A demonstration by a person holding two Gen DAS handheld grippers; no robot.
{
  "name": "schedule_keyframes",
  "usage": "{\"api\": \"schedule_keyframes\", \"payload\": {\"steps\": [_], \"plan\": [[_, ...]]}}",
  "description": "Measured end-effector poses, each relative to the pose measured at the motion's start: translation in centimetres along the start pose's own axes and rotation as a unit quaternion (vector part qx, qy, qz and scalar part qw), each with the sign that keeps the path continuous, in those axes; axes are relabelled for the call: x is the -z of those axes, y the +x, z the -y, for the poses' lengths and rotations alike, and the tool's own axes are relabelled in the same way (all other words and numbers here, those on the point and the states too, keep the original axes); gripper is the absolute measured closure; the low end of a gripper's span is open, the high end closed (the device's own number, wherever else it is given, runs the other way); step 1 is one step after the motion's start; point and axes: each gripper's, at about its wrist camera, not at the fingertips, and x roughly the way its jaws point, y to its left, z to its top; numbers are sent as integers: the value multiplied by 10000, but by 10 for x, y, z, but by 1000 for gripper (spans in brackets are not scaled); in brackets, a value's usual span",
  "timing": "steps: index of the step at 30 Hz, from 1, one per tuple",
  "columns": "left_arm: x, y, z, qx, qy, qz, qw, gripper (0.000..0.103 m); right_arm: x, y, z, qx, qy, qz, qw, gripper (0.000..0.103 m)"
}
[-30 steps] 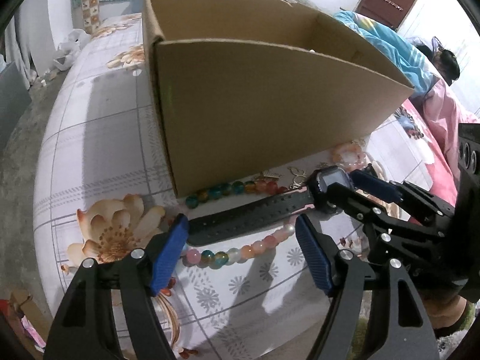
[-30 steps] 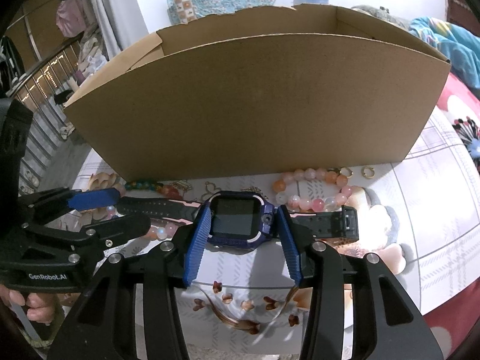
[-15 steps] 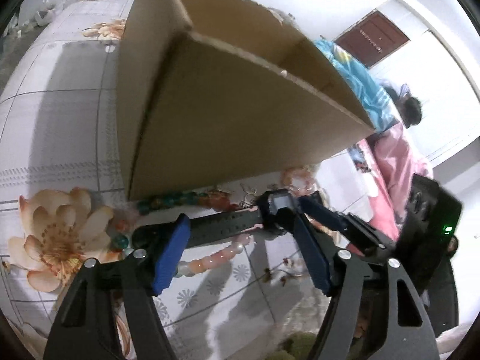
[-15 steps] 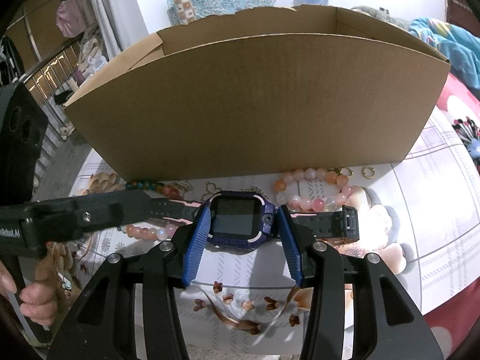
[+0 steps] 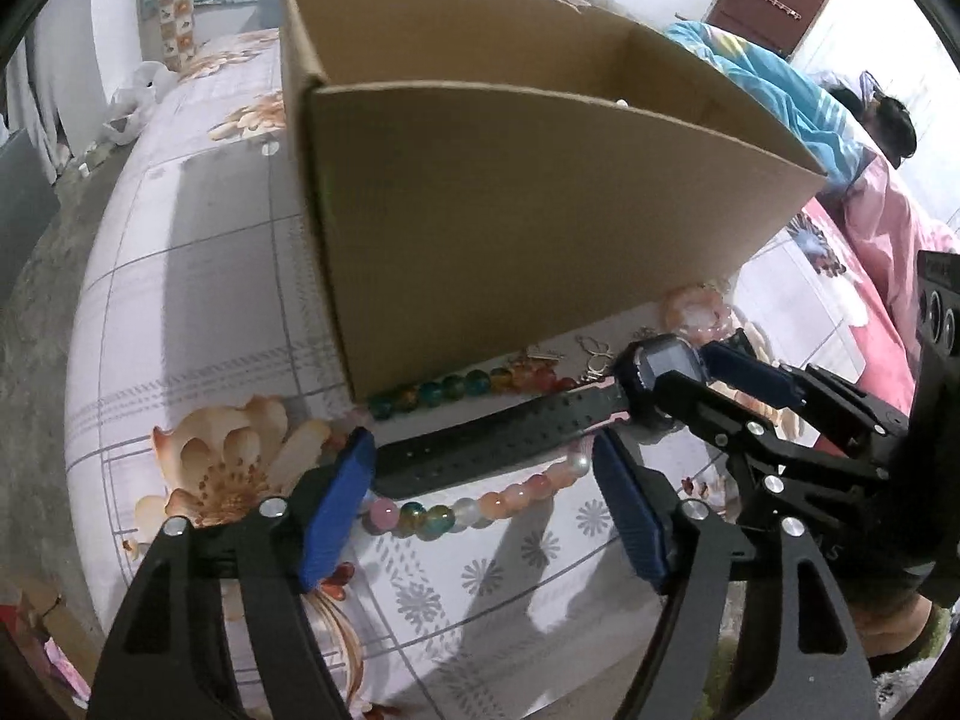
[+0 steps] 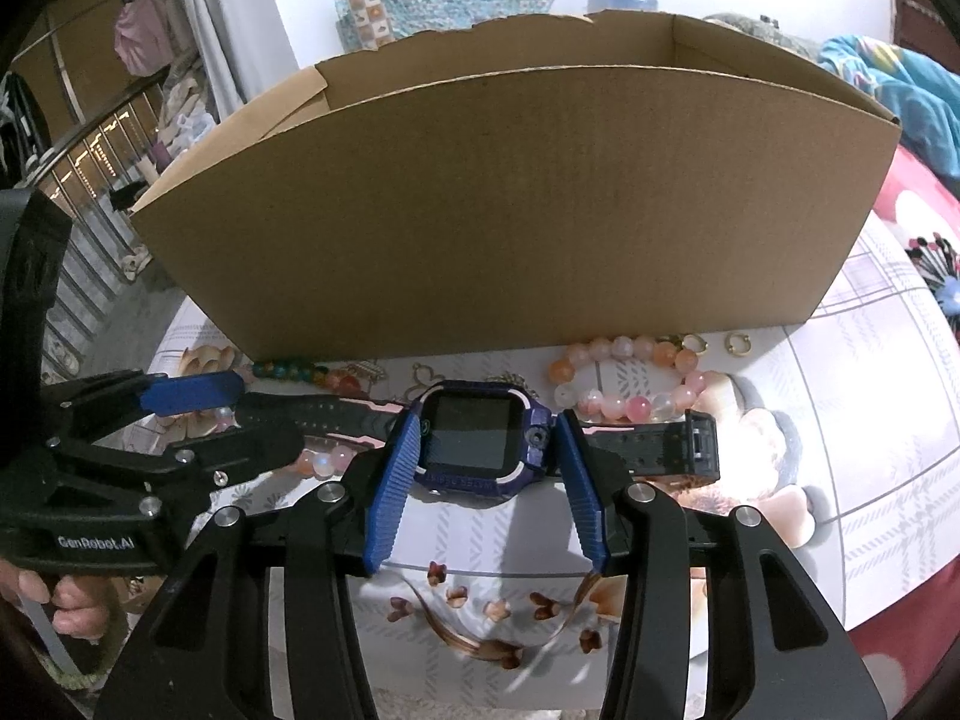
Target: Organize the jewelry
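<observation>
Watch lies on the floral bedsheet in front of the cardboard box. Right tool grips the watch case between its 2 blue pads. Left tool, jaws just opening, straddles the black strap without pressing. Bead bracelets lie beside the watch.

The tall wall of the cardboard box hid its floor, so what lay inside could not be seen. The small metal bits beside the box were too tiny to tell. The left hand-held gripper covered part of the watch strap.
</observation>
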Motion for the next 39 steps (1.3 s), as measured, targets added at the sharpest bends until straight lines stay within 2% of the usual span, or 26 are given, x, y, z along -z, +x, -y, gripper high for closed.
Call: {"api": "schedule_keyframes", "payload": {"steps": [3, 9, 17, 21, 23, 26, 30, 36, 39], "plan": [[-2, 0, -7, 173, -137, -18, 9998, 26, 0, 0, 0, -7, 6, 1, 10000, 58], [-2, 0, -18, 767, -602, 64, 9952, 25, 1, 0, 0, -7, 4, 9, 10000, 58], [-1, -2, -32, 1214, -979, 233, 9875, 25, 1, -2, 0, -8, 3, 37, 10000, 58], [0, -3, -36, 1313, -1041, 286, 9854, 26, 2, -2, -1, -8, -1, 42, 10000, 58], [0, 0, -34, 1698, -1115, 194, 9790, 26, 2, -2, -1, -13, -5, 48, 10000, 58], [-1, 1, -28, 1655, -1029, 242, 9805, 29, 3, -2, 0, -21, -7, 49, 10000, 58], [-4, 6, -24, 1735, -1108, 202, 9784, 36, 3, -3, 1, -48, -16, 65, 10000, 58], [-2, 0, -12, 1298, -796, 234, 9881, 39, 5, -4, 3, -76, -20, 87, 9999, 58], [2, -12, -5, 644, -419, 333, 9965, 37, 5, -4, 2, -74, -13, 94, 9999, 58]]}}
